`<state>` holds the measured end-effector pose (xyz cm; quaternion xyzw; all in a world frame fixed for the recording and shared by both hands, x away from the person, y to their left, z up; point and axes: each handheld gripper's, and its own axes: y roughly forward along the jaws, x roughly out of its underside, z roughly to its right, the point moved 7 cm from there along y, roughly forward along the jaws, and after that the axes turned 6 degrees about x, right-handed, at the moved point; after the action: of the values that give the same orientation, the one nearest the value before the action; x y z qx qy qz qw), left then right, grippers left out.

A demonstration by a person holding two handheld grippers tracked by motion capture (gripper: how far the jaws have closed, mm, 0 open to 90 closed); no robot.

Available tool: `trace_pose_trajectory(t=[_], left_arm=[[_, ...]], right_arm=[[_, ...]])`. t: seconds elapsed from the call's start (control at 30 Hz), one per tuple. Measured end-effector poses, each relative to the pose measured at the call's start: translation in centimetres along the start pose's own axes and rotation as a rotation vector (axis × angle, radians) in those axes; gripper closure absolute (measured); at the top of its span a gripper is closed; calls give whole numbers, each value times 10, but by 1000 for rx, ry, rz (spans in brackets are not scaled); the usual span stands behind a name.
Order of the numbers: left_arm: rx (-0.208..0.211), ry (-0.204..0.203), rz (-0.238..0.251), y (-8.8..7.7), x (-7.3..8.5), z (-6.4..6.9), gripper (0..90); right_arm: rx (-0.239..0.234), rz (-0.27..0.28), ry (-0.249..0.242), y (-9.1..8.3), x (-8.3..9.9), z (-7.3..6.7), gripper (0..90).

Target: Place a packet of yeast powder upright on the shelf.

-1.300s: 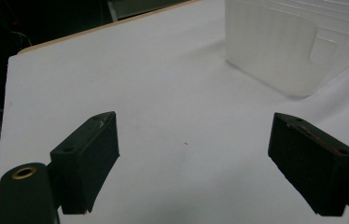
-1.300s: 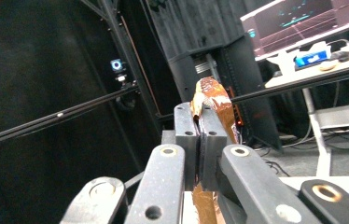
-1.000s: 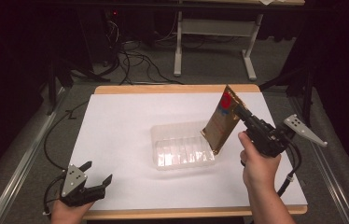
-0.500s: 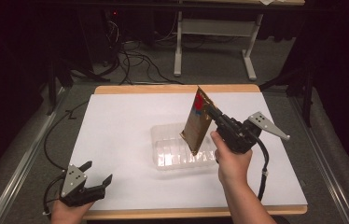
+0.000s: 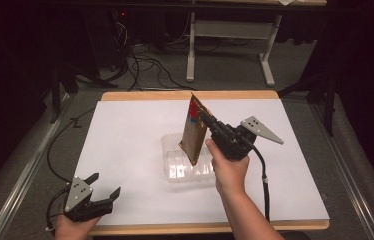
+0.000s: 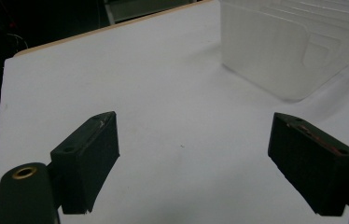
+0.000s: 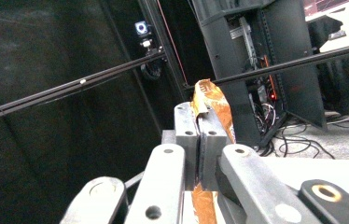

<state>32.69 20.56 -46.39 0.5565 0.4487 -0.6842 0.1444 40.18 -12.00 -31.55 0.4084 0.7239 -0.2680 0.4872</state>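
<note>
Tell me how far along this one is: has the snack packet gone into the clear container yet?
Done: the right gripper has the snack packet clamped and lifted. In hand: the packet hangs above the clear container, not in it. Left: lowering and releasing it. The left gripper rests open at the table's near edge.

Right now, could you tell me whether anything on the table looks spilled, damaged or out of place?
Nothing stands out. The right claw holds the snack packet tilted in the air above the clear plastic container, which sits flat on the white table with no spill around it. The left claw rests open near the front edge.
</note>
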Motion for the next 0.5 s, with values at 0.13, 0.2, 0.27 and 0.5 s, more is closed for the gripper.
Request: trace_pose_trajectory(t=[0.13, 0.2, 0.27, 0.5], left_arm=[[2, -1, 2, 0, 0, 0, 170], [5, -3, 3, 0, 0, 0, 170], [6, -4, 4, 0, 0, 0, 170], [6, -11, 4, -1, 0, 0, 170]], right_arm=[[-2, -7, -1, 7, 6, -6, 900], [-2, -12, -4, 11, 9, -9, 900], [-5, -18, -1, 15, 13, -11, 900], [-7, -39, 11, 30, 24, -17, 900]])
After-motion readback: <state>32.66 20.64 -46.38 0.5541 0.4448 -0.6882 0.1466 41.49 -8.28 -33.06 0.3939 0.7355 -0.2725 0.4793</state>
